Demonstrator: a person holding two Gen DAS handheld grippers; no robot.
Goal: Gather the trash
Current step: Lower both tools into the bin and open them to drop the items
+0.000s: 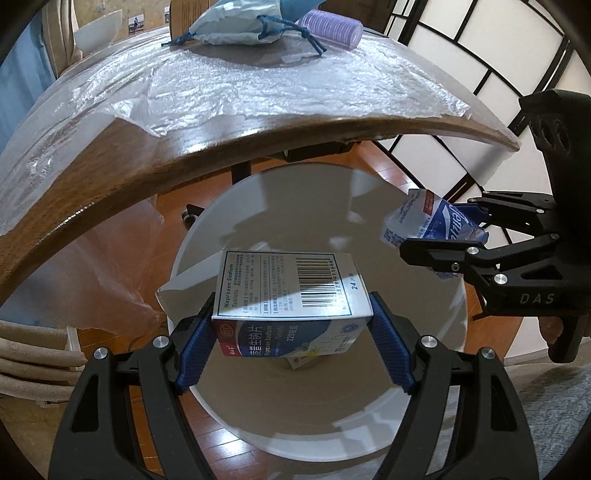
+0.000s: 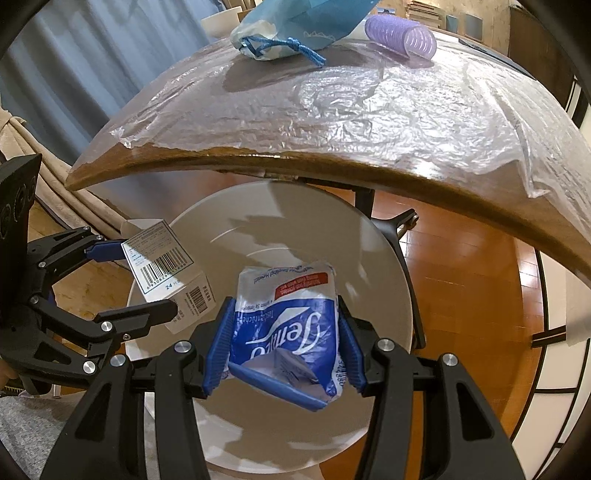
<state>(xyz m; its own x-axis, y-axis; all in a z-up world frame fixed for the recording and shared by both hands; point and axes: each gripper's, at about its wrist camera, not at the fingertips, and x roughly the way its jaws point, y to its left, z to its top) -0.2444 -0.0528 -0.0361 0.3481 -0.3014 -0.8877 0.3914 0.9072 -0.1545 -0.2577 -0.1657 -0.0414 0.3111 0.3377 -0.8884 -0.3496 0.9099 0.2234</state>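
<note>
Plastic-sheeted wooden table [image 1: 258, 129] above white bin [image 1: 424, 406], orange wood floor [image 2: 461, 258].

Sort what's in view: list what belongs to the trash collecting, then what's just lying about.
Job:
- medicine box, clamped in left gripper
- tissue packet, clamped in right gripper
- white bin beneath both

Lying about:
- drawstring pouch on table
- purple hair roller
- white bowl

The bin [image 1: 258, 206] rim at twelve o'clock is hidden by the table [image 1: 110, 177] edge. Under the medicine box [image 1: 291, 288] — a scrap, too covered to identify. The tissue pack [image 2: 288, 332] small print is unreadable — blurred. A white bowl [image 1: 98, 31] is cut off at eleven o'clock.
</note>
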